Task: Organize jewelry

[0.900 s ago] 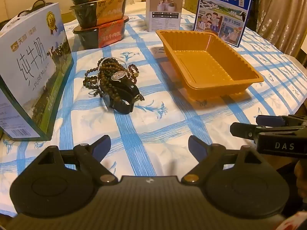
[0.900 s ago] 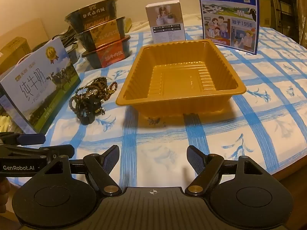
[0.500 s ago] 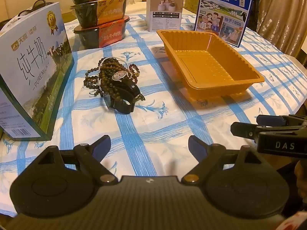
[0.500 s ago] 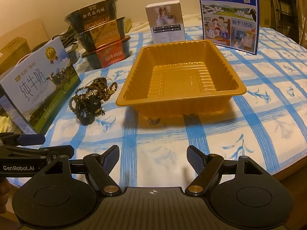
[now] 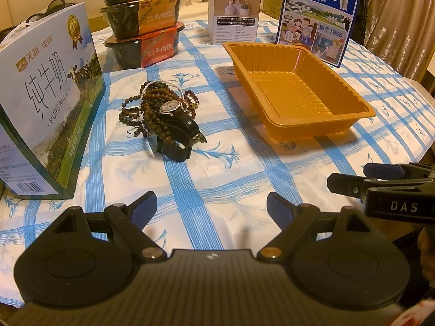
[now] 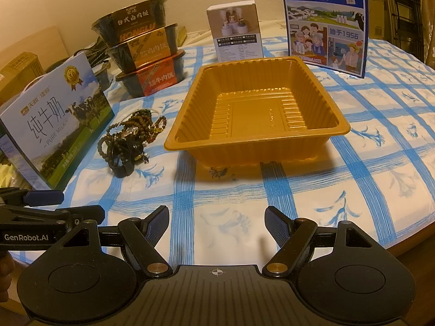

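A pile of jewelry (image 5: 160, 111) lies on the blue-checked tablecloth: brown bead strings, a thin silver chain and a black-strapped watch (image 5: 174, 130) on top. It also shows in the right wrist view (image 6: 130, 138). An empty orange plastic tray (image 5: 320, 116) stands to its right, also in the right wrist view (image 6: 179, 141). My left gripper (image 5: 211, 206) is open and empty, low over the near table, short of the pile. My right gripper (image 6: 217, 224) is open and empty in front of the tray.
A milk carton (image 5: 46, 103) stands left of the pile. Stacked meal bowls (image 5: 144, 27), a small white box (image 5: 235, 13) and a blue milk box (image 5: 318, 16) stand behind. The table edge (image 6: 413, 241) curves at the right.
The left wrist view has shifted slightly; the pile sits a little lower and closer. The right gripper has barely moved. Both grippers stay open.
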The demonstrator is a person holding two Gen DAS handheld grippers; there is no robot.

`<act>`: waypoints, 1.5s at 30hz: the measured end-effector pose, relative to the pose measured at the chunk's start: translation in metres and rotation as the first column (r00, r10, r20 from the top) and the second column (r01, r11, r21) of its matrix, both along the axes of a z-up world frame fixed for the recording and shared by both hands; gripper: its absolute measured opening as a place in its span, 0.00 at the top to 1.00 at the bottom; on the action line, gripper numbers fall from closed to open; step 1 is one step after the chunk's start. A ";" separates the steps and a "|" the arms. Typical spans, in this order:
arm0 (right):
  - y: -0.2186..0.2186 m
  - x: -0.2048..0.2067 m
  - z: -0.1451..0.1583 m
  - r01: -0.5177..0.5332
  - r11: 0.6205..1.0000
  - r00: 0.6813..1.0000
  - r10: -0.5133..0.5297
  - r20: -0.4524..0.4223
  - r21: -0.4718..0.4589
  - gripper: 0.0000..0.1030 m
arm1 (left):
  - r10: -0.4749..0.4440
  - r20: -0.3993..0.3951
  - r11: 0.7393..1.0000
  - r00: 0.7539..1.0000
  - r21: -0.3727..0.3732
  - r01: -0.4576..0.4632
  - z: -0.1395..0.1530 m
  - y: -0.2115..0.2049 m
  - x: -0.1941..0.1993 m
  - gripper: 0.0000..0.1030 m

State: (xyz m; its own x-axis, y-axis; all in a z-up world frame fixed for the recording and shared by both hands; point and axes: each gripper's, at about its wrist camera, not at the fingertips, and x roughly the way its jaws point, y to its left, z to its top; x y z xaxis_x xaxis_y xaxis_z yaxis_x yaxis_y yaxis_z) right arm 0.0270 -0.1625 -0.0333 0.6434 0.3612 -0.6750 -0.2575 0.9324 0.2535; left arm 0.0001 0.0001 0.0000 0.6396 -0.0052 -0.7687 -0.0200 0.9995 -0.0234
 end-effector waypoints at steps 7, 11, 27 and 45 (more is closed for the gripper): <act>0.000 0.000 0.000 0.000 1.000 1.000 0.000 0.000 0.000 0.25 | -0.001 0.000 1.000 1.000 0.001 0.001 0.000 0.000 0.000 0.16; 0.001 0.000 0.000 -0.001 1.000 1.000 0.001 0.000 -0.001 0.25 | -0.001 0.001 1.000 1.000 0.001 0.001 0.000 0.000 0.000 0.16; 0.001 0.000 0.001 -0.001 1.000 1.000 0.001 0.001 0.000 0.25 | -0.002 0.002 1.000 1.000 0.002 0.002 0.003 0.003 0.004 0.16; 0.001 0.001 0.001 -0.002 1.000 1.000 0.002 0.002 0.001 0.25 | -0.002 0.003 1.000 1.000 0.003 0.002 0.003 0.002 0.003 0.16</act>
State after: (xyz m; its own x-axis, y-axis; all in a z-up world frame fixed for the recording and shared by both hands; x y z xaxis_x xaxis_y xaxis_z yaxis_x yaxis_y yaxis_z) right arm 0.0280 -0.1617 -0.0326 0.6440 0.3629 -0.6734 -0.2595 0.9318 0.2539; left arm 0.0034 0.0025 0.0033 0.6421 -0.0044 -0.7666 -0.0181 0.9996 -0.0209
